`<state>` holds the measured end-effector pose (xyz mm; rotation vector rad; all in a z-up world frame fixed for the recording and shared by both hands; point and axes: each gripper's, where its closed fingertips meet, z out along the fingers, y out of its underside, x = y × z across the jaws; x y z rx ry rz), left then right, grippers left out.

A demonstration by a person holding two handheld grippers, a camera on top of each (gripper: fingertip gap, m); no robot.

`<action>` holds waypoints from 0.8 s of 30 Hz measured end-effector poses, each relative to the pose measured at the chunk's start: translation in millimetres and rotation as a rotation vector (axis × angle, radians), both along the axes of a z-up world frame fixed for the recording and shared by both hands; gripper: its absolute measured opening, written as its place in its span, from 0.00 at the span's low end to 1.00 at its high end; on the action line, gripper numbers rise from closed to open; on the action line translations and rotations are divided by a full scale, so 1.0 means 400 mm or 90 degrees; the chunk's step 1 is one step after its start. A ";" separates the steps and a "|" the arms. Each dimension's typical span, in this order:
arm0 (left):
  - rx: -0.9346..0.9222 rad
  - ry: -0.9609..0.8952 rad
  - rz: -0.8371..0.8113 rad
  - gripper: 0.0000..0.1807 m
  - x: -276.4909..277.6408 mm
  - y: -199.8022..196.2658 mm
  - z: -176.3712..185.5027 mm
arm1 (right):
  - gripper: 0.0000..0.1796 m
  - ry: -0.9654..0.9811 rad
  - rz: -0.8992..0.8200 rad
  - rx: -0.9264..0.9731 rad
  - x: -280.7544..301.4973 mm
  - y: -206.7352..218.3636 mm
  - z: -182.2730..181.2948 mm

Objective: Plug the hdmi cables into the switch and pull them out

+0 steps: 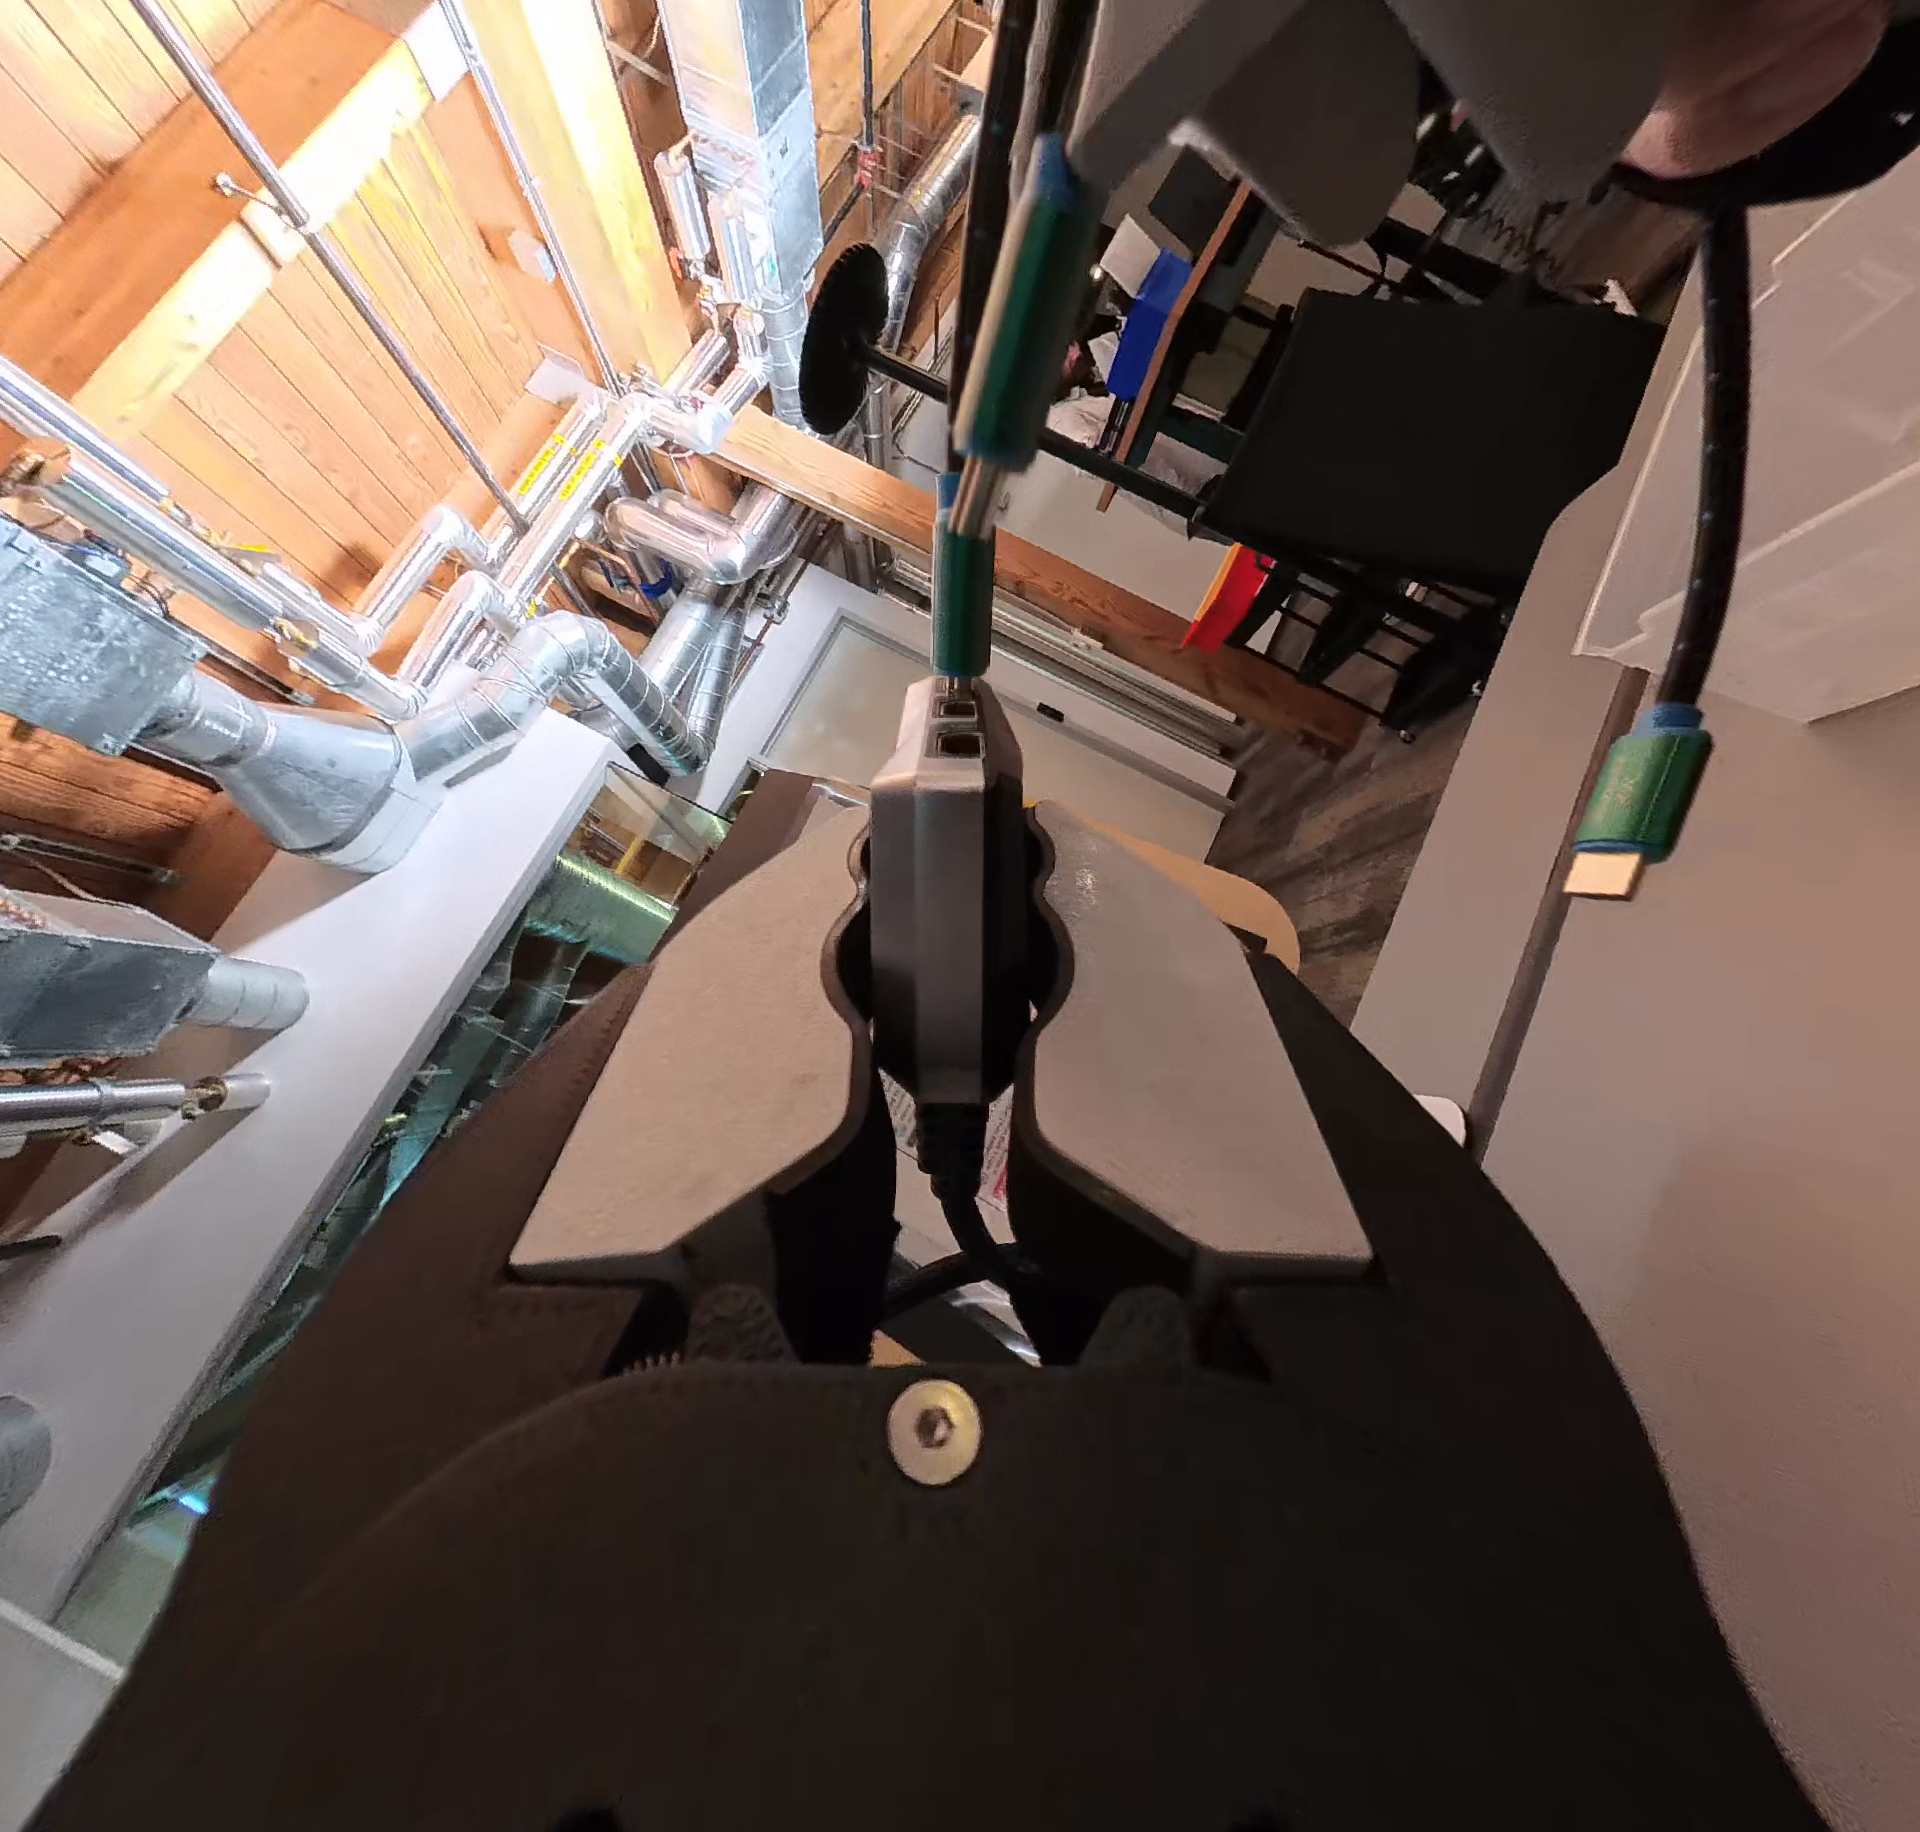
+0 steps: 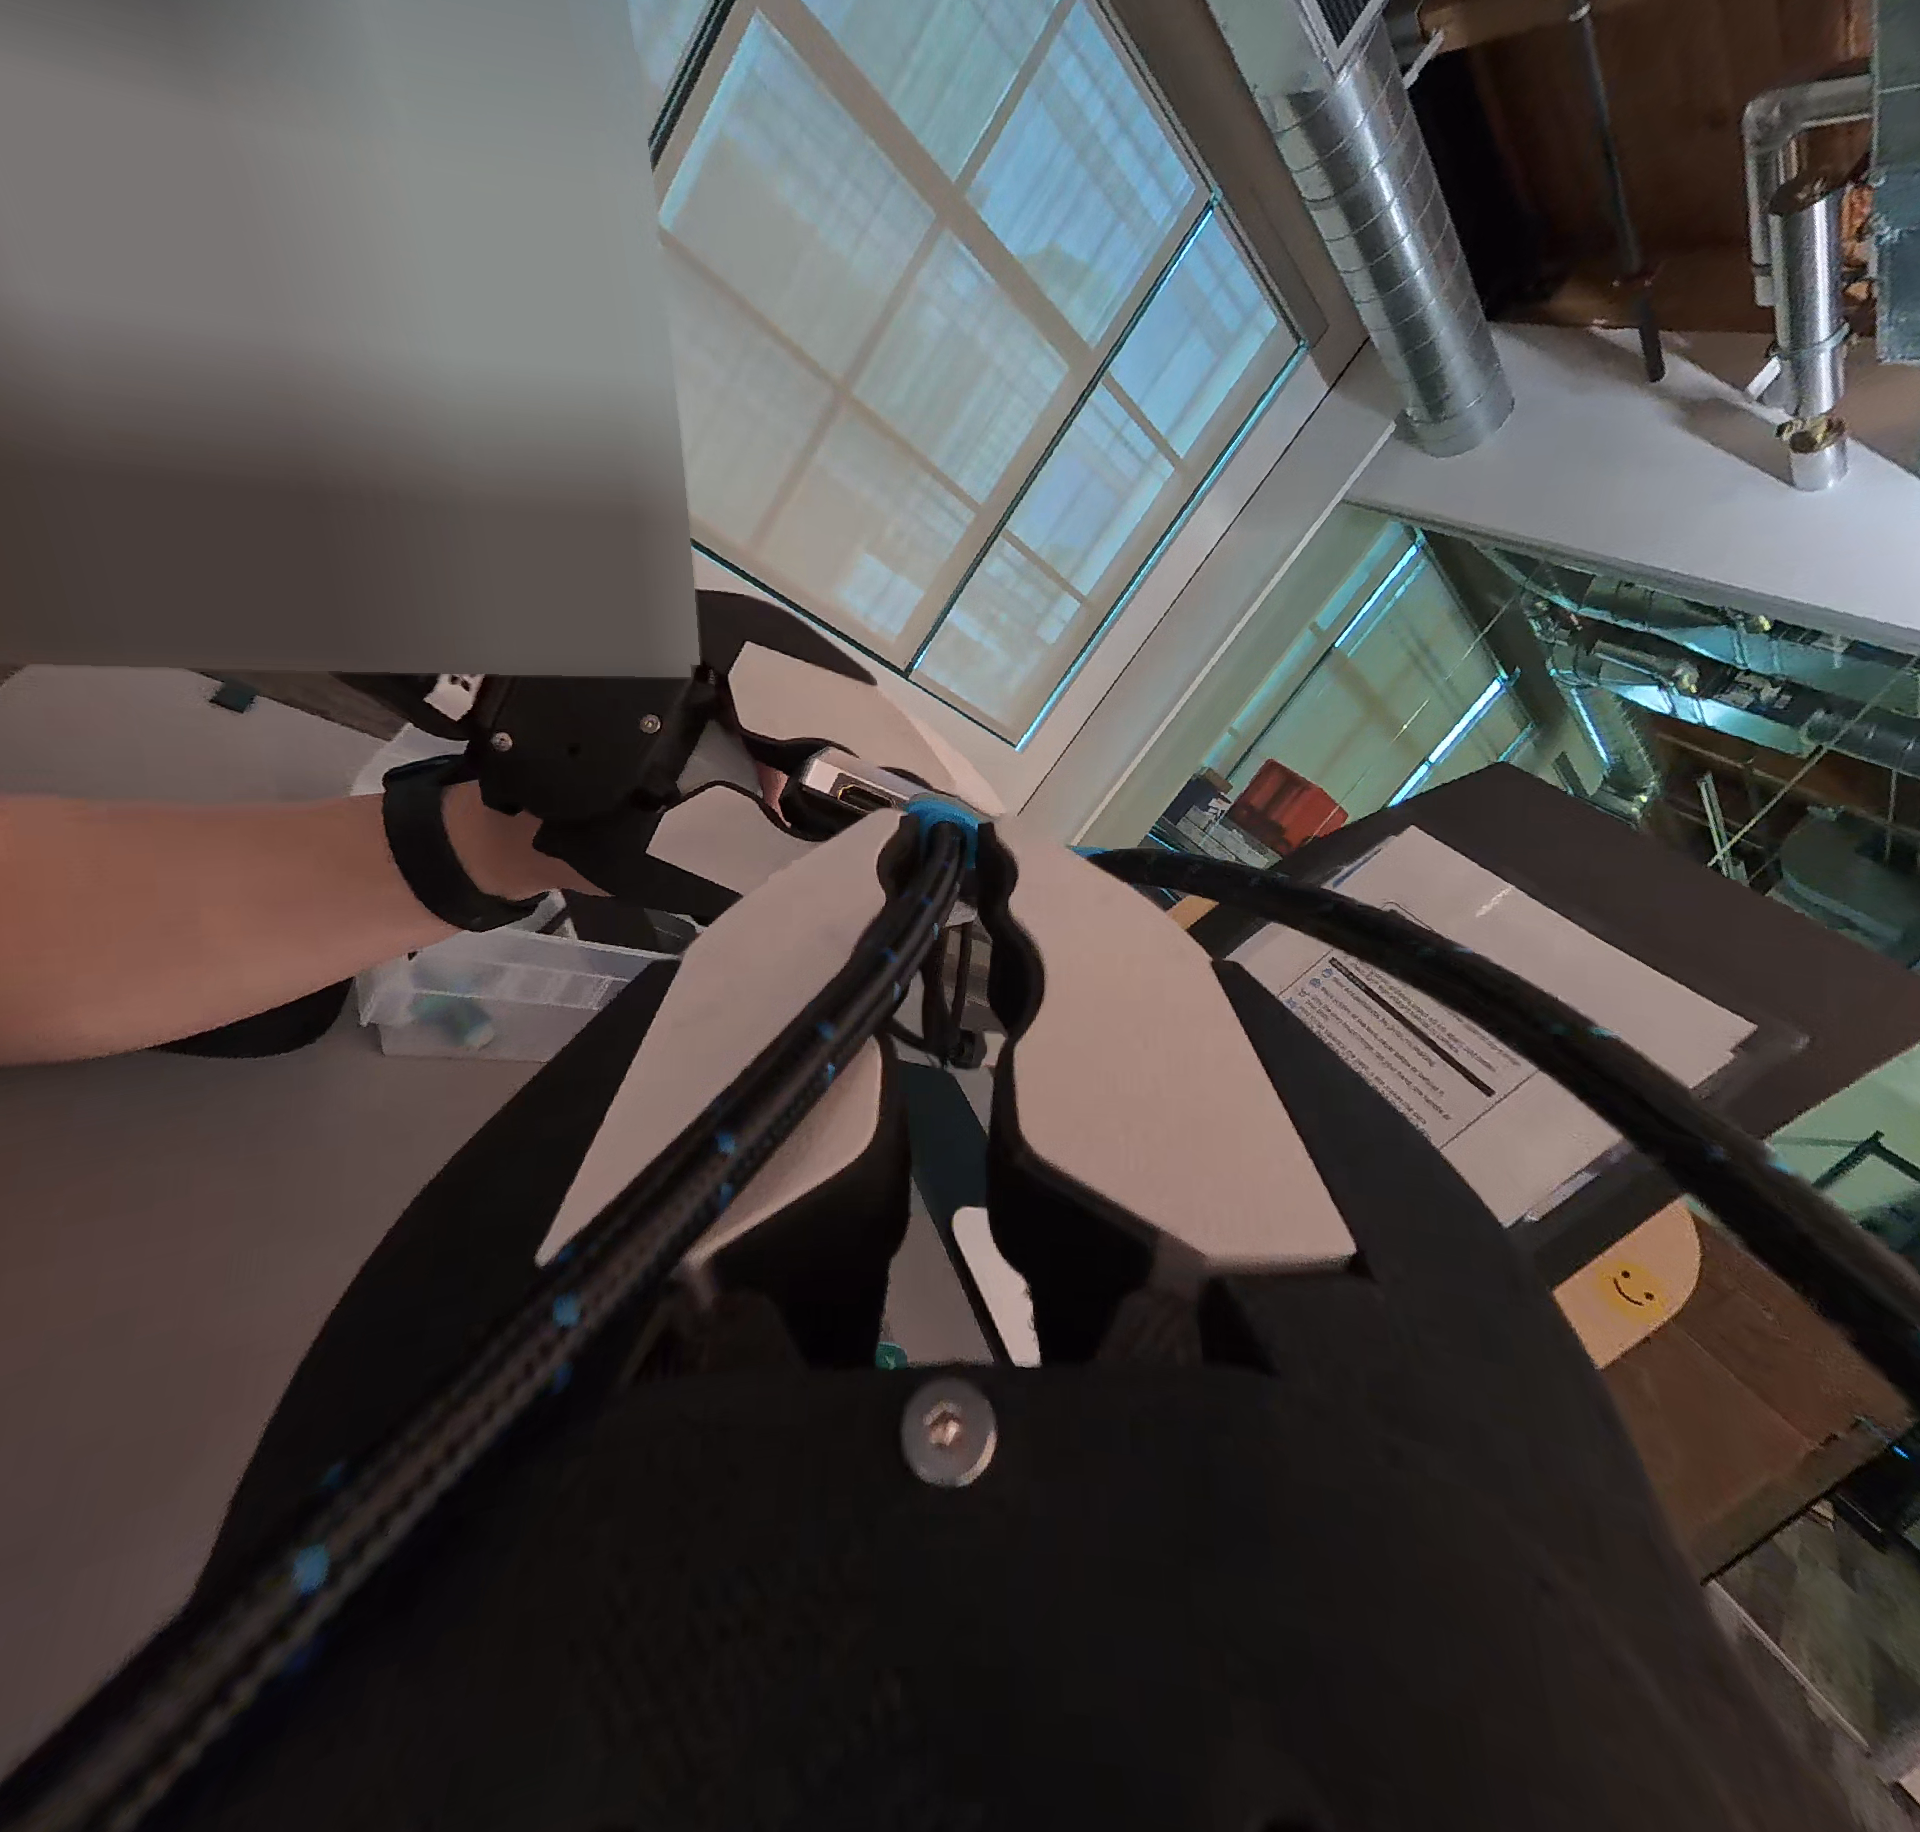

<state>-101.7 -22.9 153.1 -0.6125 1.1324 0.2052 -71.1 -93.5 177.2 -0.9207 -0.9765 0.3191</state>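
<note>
Left gripper (image 1: 951, 935): jaws clamped on switch (image 1: 935, 909), held edge-on, tipped toward the ceiling. Black lead leaving switch's near end between the jaws.

Switch, far edge: row of ports; green plug (image 1: 961, 603) seated in the farthest one. Second green plug (image 1: 1013, 317) just beyond, in line with the first, its metal tip close to that plug's rear; contact not determinable.

Loose plug (image 1: 1636, 800): green shell, gold tip, hanging free at the end of a braided cable (image 1: 1704, 452), right of switch, well apart from it.

Right gripper (image 2: 951, 873): jaws closed on a blue cable collar (image 2: 940, 814), two black braided cables with blue flecks running back over the left finger. Pointed at switch (image 2: 847, 780), whose silver end with one port shows just beyond the tips. Third cable (image 2: 1455, 982) arcing away right.

Hand (image 2: 208, 925): bare forearm from the left, black wrist strap, gripping the left gripper's handle, level with switch.

Clear plastic box (image 2: 488, 993): below the forearm, small blue-green pieces inside, kind not discernible.

Black case (image 2: 1558, 909) with white sheet: right, farther off.

Windows (image 2: 935, 328), silver ducts (image 1: 540, 681): background.
</note>
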 end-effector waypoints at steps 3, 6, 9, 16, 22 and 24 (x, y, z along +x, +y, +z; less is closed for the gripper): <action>0.019 0.004 -0.001 0.12 0.003 -0.011 0.002 | 0.06 -0.005 -0.004 0.005 -0.009 0.003 -0.006; 0.027 0.007 0.001 0.12 0.006 -0.014 0.000 | 0.06 0.003 -0.005 0.008 -0.007 0.005 -0.004; 0.026 0.008 -0.005 0.12 0.010 -0.018 -0.001 | 0.06 0.008 -0.002 0.009 -0.003 0.008 -0.005; 0.022 0.009 -0.025 0.12 0.021 -0.036 -0.002 | 0.06 -0.001 -0.004 0.016 -0.002 0.013 -0.013; 0.025 0.010 -0.026 0.12 0.024 -0.038 -0.004 | 0.06 -0.013 0.005 0.000 -0.005 0.017 -0.023; 0.026 0.015 -0.027 0.12 0.026 -0.040 -0.007 | 0.06 -0.019 0.010 -0.003 -0.002 0.016 -0.025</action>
